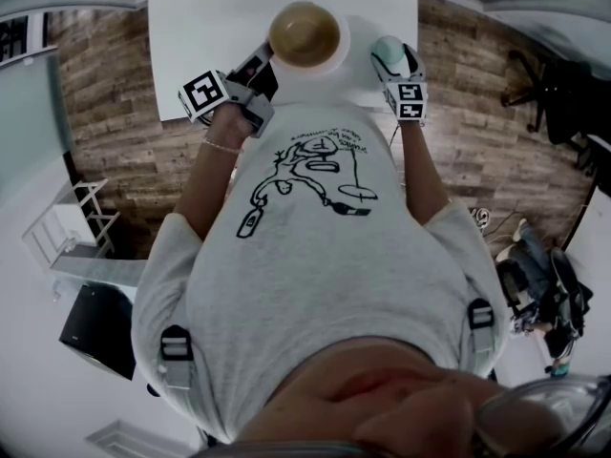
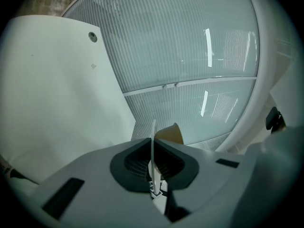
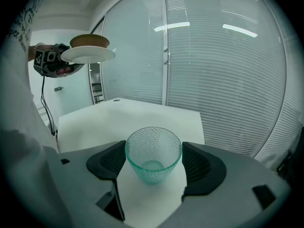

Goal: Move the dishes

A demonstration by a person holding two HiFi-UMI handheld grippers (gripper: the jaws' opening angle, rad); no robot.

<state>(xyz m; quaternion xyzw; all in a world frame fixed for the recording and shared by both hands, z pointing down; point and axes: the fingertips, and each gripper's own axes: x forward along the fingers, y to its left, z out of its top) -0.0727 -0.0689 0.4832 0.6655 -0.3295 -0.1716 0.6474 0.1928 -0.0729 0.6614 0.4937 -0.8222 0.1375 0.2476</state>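
Left gripper (image 2: 153, 163): my jaws are closed tight on the rim of the white plate (image 1: 341, 53), which shows edge-on as a thin white line between the pads in the left gripper view. The plate is held up off the table (image 1: 210, 17), roughly level. A brown bowl (image 1: 304, 33) sits upright on the plate, about at its centre. From the right gripper view, plate and bowl hang high at upper left, clear of the tabletop.

Right gripper (image 3: 154, 161): a clear greenish glass cup (image 3: 153, 156) with a pebbled wall stands upright between my jaws, mouth up. Both pads meet its sides near the rim, so I read this as a grip. The white tabletop lies under the cup; I cannot tell whether its base touches it. From the head view, the cup is at the table's near edge, just beside the plate.
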